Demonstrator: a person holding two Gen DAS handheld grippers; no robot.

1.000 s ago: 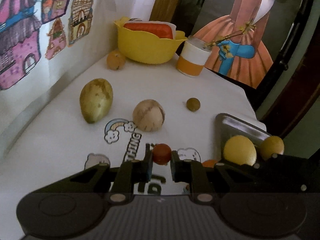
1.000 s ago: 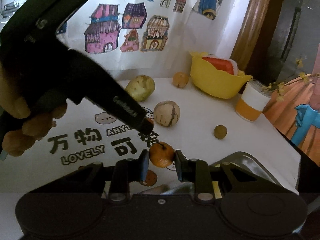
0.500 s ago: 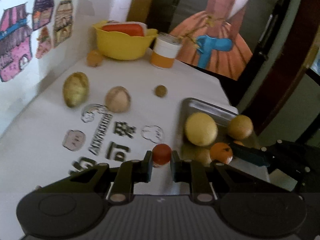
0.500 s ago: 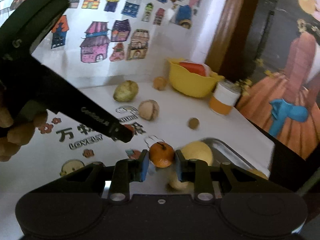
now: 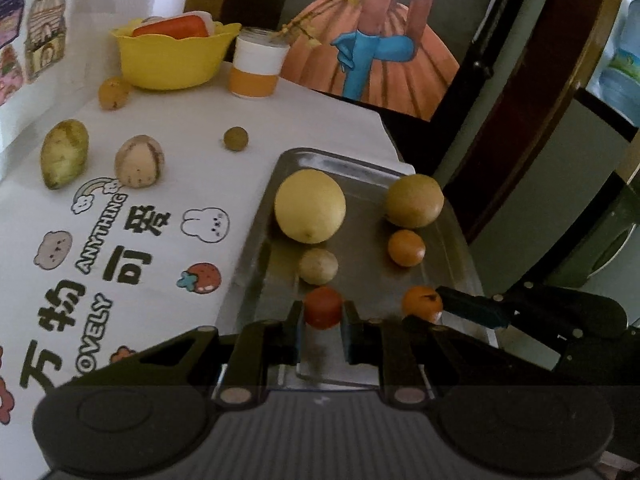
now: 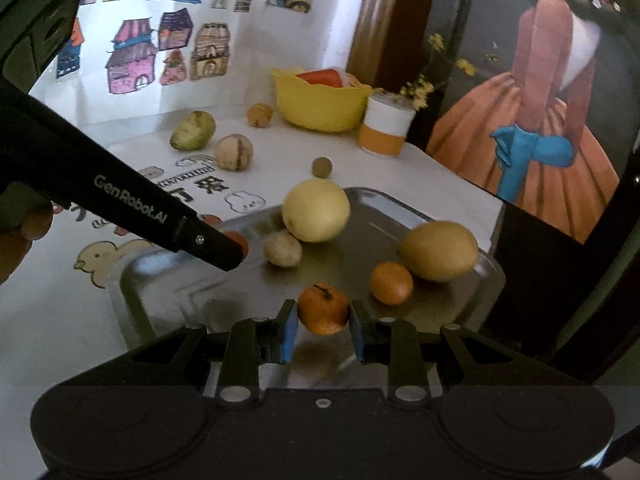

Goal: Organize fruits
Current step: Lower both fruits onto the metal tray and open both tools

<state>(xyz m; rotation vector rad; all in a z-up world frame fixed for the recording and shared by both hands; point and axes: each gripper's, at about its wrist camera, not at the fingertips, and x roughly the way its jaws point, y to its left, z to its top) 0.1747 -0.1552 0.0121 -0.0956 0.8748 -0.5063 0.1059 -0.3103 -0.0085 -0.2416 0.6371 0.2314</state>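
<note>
Where both tongs hovered over the table a second ago, left tongs (image 5: pixel 322 315) gripping a red fruit (image 5: pixel 323 307) and right tongs (image 6: pixel 323 317) gripping a mandarin (image 6: pixel 323 309) now hang above the tray (image 5: pixel 362 276).

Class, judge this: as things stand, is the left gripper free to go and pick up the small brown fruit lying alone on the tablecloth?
Probably not yet. The left gripper is shut on a red fruit over the tray. The path to the small brown fruit across the tablecloth looks open once it lets go.
</note>
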